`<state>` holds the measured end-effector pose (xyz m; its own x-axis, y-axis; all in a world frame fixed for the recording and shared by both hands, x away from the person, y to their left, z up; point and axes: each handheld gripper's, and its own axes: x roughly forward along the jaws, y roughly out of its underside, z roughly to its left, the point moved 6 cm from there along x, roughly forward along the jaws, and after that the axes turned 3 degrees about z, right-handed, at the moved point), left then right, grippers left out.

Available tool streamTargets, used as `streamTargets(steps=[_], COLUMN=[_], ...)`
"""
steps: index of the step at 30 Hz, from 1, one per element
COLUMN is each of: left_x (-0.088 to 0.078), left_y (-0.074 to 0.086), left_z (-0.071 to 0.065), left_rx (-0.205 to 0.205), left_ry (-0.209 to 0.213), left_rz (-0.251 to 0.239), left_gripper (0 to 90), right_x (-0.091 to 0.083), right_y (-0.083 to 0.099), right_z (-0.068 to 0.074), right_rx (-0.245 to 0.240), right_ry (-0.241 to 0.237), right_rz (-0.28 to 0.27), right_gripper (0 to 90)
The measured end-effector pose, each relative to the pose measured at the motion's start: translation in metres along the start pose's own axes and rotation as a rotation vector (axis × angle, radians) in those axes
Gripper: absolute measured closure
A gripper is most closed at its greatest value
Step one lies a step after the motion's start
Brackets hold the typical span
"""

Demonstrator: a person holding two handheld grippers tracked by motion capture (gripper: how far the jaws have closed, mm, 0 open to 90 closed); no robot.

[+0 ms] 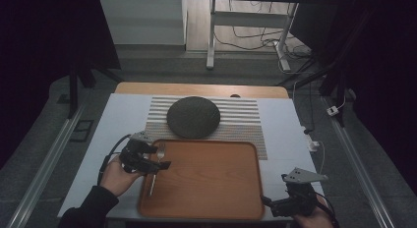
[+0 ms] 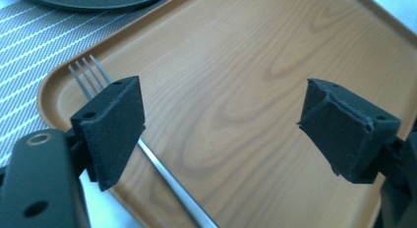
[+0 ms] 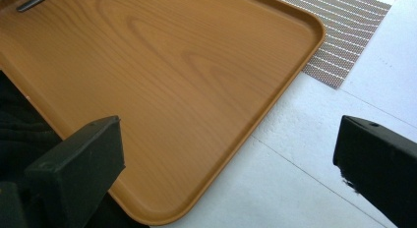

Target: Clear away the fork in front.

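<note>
Your left gripper (image 1: pixel 158 164) sits nearest, at the left edge of the flat wooden tray with rounded corners (image 1: pixel 211 198), its black jaws spread wide with nothing pressed between them. In the left gripper view the same gripper (image 2: pixel 221 129) hangs above the tray floor, and the slim silver metal fork (image 2: pixel 152 156) lies flat just under the left-hand jaw, free of both pads. That fork (image 1: pixel 156 170) rests inside the tray along its left rim, tines toward the far side, handle toward you.

Your right gripper (image 1: pixel 268 202) hovers at the tray's near right corner; seen from its own camera (image 3: pixel 231 164), its jaws stand well apart — one over the tray corner, one over the bare white table top (image 3: pixel 314 154) — holding nothing.

Room to move: most of the tray floor is open wood from the fork to the right rim. Beyond the far rim lies the grey-and-white striped woven placemat (image 1: pixel 246 122), with the dark round plate (image 1: pixel 193 116) on it, close to the tray's far edge. White table shows on both sides of the tray — a wider strip on the left.

No brand, label or readable writing shows on any of these things.
</note>
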<state>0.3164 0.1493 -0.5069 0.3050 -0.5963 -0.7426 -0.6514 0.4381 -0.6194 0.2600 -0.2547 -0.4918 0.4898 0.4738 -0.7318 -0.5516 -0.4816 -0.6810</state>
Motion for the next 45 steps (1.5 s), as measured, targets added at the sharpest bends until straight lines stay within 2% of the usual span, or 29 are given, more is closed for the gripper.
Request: streamTargets(steps=[9, 18, 33, 45], left_x=[-0.025, -0.043, -0.071, -0.088], left_y=[0.02, 0.041, 0.075, 0.104], left_z=[-0.005, -0.006, -0.004, -0.002], left_rx=[-0.033, -0.05, -0.104, -0.156], left_ry=[0.007, -0.009, -0.037, -0.059], left_rz=[-0.057, -0.094, -0.156, -0.183], left_gripper=[8.3, 3.7, 0.0, 0.0], right_x=[-0.001, 0.0, 0.0, 0.0], right_y=[0.0, 0.0, 0.0, 0.0], right_z=[-0.001, -0.001, -0.001, -0.001], right_rx=[0.017, 0.019, 0.017, 0.018], right_ry=[0.002, 0.001, 0.001, 0.001], right_rz=[-0.005, -0.004, 0.0, 0.002], right_gripper=[0.0, 0.0, 0.0, 0.0])
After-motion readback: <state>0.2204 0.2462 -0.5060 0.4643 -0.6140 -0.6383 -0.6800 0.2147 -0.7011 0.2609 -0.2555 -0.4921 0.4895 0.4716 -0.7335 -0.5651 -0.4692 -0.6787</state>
